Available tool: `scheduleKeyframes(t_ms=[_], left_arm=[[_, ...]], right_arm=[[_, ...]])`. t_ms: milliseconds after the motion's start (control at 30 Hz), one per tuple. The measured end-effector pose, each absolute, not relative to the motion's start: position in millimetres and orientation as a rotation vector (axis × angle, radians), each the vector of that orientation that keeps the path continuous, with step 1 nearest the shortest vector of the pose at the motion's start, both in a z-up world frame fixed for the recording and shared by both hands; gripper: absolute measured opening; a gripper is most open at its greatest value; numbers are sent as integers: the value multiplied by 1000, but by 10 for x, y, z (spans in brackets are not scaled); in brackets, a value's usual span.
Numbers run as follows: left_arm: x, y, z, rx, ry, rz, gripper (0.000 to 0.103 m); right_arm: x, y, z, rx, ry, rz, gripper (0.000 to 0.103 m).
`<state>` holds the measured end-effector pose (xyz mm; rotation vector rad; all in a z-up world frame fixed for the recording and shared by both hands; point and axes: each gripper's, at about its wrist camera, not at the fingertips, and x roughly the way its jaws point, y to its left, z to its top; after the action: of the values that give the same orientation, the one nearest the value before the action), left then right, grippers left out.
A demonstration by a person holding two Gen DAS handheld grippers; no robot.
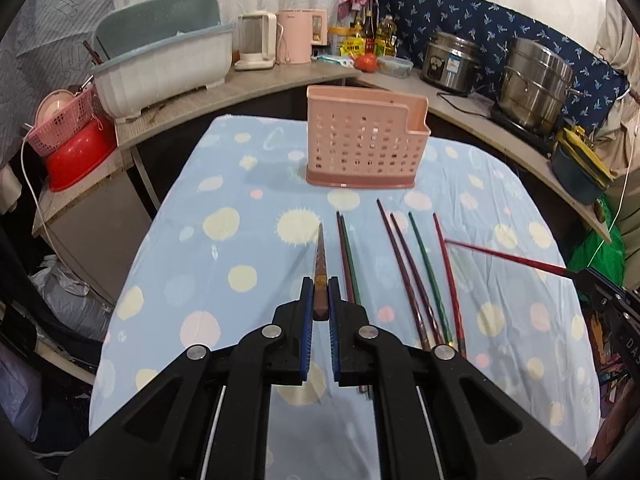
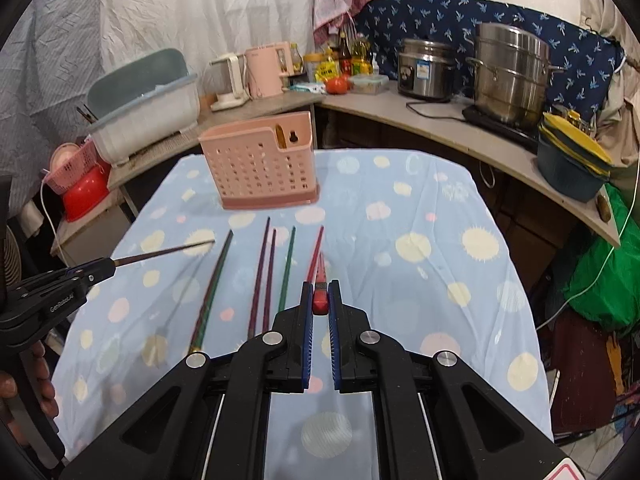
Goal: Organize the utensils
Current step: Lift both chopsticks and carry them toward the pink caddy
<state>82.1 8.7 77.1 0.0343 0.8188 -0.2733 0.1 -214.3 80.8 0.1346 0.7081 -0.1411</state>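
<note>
A pink slotted utensil holder (image 1: 366, 142) (image 2: 260, 164) stands upright at the far end of the dotted blue tablecloth (image 1: 224, 280). Several loose chopsticks (image 1: 416, 272) (image 2: 272, 272), dark red and green, lie side by side in front of it. My left gripper (image 1: 320, 285) (image 2: 107, 266) is shut on the thick end of a brown chopstick (image 1: 321, 252) (image 2: 160, 254), which hangs above the cloth. My right gripper (image 2: 320, 286) (image 1: 578, 275) is shut on a red chopstick (image 2: 319, 270) (image 1: 504, 256), also off the table, to the right of the loose ones.
An L-shaped counter wraps round the table's far side and right. It carries a dish tub (image 1: 160, 64), kettles (image 1: 296, 36), bottles, a rice cooker (image 2: 426, 70), a steel pot (image 2: 512, 76) and stacked bowls (image 2: 572, 168). A red basin (image 1: 78, 160) sits at the left. A hand (image 2: 24, 384) shows at the left edge.
</note>
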Motion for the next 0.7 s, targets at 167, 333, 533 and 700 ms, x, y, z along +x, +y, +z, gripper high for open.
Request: scheduleKeyframes(t_ms=[167,333,533,700], left_arm=[[868,78,992,33,783,-275,7],[928,56,1165,31,749,-275,7],[1016,10,1296,34,724,-285,7],[1136,7,1391,25,713,-296,7]], right_arm=[[21,-2163,1018,139,662,-131,7],[69,-2186,1185,141,625,-128,7],[126,-2192,1344,134,593,-123,7],[239,-2241,1456,151,578,-104,7]])
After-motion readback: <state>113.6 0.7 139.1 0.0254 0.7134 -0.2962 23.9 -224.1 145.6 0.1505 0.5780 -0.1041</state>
